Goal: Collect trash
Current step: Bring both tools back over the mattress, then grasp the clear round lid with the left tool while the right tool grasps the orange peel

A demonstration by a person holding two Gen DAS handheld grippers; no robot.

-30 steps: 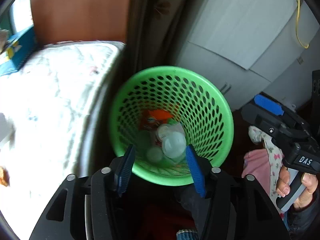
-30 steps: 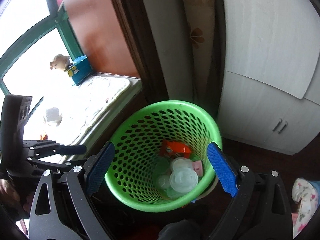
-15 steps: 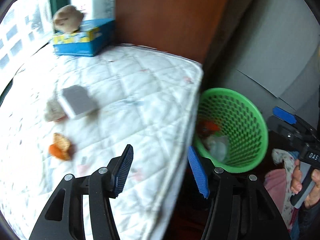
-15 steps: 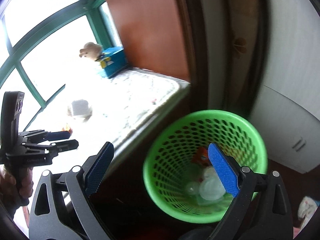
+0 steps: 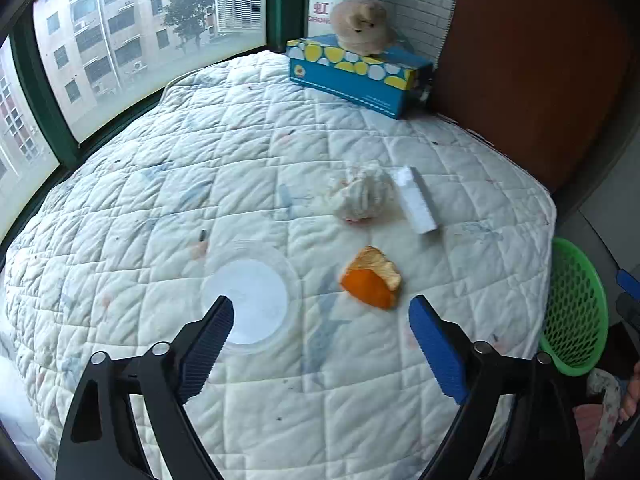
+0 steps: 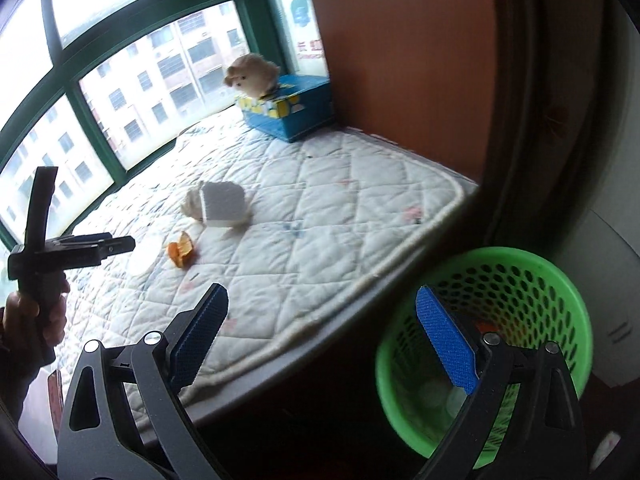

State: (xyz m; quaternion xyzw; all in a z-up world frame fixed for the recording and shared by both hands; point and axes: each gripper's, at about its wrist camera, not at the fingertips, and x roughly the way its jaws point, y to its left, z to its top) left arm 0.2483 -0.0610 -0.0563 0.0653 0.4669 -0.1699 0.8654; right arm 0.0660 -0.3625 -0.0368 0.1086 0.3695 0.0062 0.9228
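Note:
On the white quilted pad (image 5: 200,184) lie an orange peel (image 5: 372,280), a clear plastic lid (image 5: 250,304), a crumpled tissue (image 5: 360,196) and a white block (image 5: 414,200). My left gripper (image 5: 320,328) is open and empty, hovering just short of the peel and lid. The green mesh basket (image 6: 520,280) stands below the pad's right edge, with trash inside. My right gripper (image 6: 320,328) is open and empty, above the pad's edge and the basket. The peel (image 6: 182,254) and block (image 6: 222,204) also show in the right wrist view.
A blue tissue box (image 5: 360,74) with a plush toy (image 5: 362,20) on it stands at the pad's far corner by the window. A brown panel (image 5: 532,60) rises on the right. White cabinets (image 6: 612,240) stand behind the basket.
Both grippers have swung left, away from the basket toward the pad. The left gripper now faces the peel and lid and its jaws have opened wider.

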